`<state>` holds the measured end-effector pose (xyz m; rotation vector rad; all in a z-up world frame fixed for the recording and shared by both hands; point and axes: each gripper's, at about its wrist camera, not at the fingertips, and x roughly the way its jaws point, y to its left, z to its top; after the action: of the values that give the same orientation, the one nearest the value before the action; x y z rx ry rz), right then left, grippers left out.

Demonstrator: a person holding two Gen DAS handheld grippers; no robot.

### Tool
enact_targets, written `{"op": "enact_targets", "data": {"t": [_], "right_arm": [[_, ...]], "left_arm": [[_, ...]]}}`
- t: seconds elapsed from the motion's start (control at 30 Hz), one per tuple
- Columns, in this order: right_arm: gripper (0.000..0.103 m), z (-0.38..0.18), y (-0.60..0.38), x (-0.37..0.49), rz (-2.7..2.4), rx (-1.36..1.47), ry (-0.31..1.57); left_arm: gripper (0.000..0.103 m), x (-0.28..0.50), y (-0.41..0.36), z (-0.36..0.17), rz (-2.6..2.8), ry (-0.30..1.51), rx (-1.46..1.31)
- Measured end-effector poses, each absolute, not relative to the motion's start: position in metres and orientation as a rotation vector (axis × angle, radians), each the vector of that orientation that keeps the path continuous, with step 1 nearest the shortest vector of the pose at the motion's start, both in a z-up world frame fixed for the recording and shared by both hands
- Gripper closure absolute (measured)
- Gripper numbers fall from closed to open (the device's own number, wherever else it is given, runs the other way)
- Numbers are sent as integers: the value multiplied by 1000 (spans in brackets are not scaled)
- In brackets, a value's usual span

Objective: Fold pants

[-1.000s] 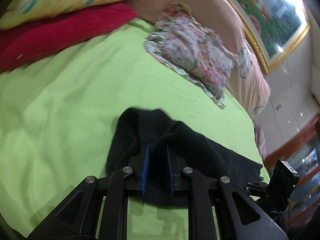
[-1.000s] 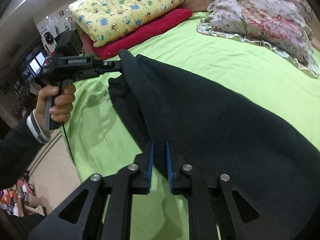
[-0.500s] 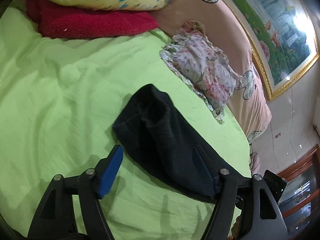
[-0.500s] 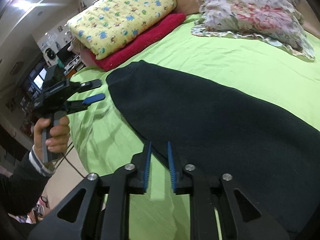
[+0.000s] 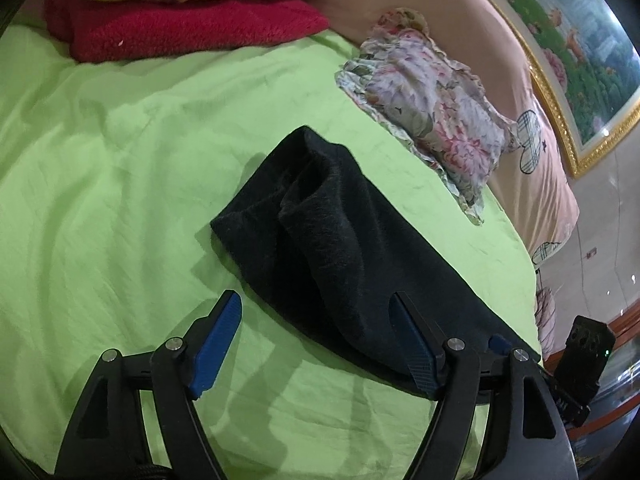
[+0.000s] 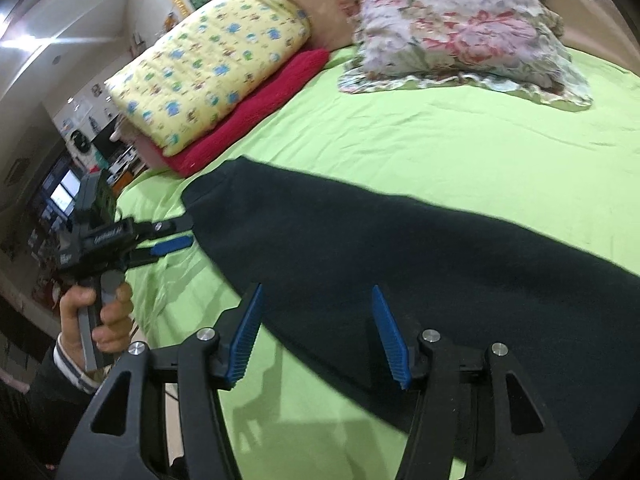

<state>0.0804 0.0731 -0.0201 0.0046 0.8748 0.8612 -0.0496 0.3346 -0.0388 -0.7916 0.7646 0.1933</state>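
1. The pants (image 5: 344, 248) are seen lying as a long dark strip on the green bed (image 5: 120, 200), along its near edge, already doubled lengthwise by the look of it. No part of them is held.

2. The left hand-held gripper (image 5: 316, 340) is spread wide, with one pad over bare sheet and the other over the cloth; nothing is pinched. The right hand-held gripper (image 6: 320, 332) is likewise spread above the strip's near edge.

3. The end of the pants nearest the red blanket (image 5: 180, 28) is seen bunched and rolled open, not flat. If the next fold is made over it, a lump is likely to be locked in.

4. If only the top layer is caught when the jaws are shut, the layers may be pulled apart and the fold undone.

5. The sheet is loose and wrinkled; it could be nipped together with the cloth and dragged.

6. The strip lies close to the bed's edge, so a careless pull may slide it off.
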Motion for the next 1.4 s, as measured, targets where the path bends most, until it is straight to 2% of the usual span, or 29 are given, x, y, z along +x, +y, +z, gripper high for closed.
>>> {"op": "enact_targets", "data": {"t": [0.3,0.53,0.67,0.73,0.77,0.8,0.83,0.87,0.93,1.17,1.27,1.4], "right_arm": [[46,-15,82,168,738,123,929],[46,-50,116,211,692,-33,1075],[50,-61,124,205,724,-119,1088],[60,-63,127,194,752,-155,1092],[64,-63,129,186,769,-179,1085],[72,-62,129,183,779,-191,1078],[80,-60,130,178,794,-200,1070],[81,-60,130,174,792,-208,1063],[86,-51,130,163,784,-230,1028],[87,-2,121,131,768,-192,811],[88,-9,127,141,761,-130,813],[88,-40,153,145,740,-109,853]], "left_arm": [[26,-39,354,-46,232,756,-871],[27,-30,361,-51,262,746,-882],[37,-23,363,-58,289,740,-889],[45,-18,360,-59,298,729,-873],[55,-15,359,-59,296,730,-863],[69,-12,357,-60,285,736,-857],[74,-10,356,-61,267,738,-860],[80,-10,355,-60,251,730,-863],[81,-18,349,-46,225,688,-840],[81,-70,326,23,145,528,-734],[81,-76,328,22,170,540,-699],[80,-72,347,-11,220,620,-718]]}}
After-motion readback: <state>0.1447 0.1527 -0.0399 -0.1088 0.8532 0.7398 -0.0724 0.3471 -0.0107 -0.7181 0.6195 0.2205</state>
